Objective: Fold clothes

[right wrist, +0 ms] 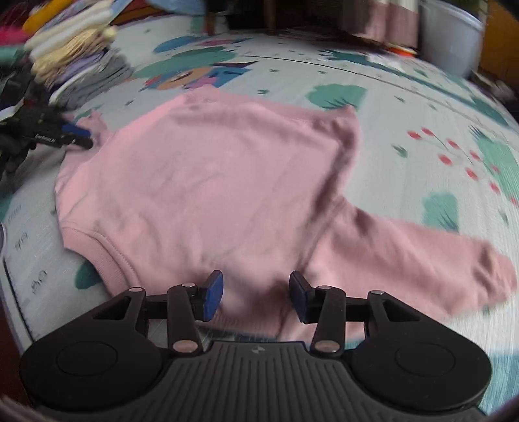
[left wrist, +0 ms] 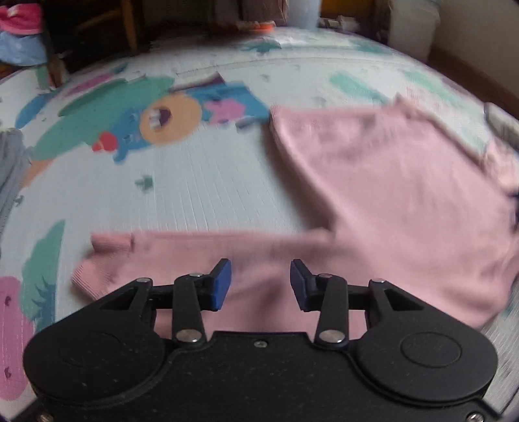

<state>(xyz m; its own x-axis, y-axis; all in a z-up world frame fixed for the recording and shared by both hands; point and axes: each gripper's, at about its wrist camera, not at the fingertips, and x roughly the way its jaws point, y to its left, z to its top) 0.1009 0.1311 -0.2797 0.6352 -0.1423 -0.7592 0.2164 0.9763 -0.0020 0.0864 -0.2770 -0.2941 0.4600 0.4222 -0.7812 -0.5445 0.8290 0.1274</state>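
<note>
A pink long-sleeved sweater lies flat on a patterned play mat, both sleeves spread out. In the left wrist view its body is at the right and one sleeve runs left, just beyond my left gripper, which is open and empty above that sleeve. My right gripper is open and empty over the sweater's shoulder near the collar; the other sleeve runs right. The left gripper also shows in the right wrist view, at the far left sleeve.
A stack of folded clothes sits at the mat's far left. A grey garment lies at the left edge. A pale bin and chair legs stand beyond the mat. The mat has cartoon prints.
</note>
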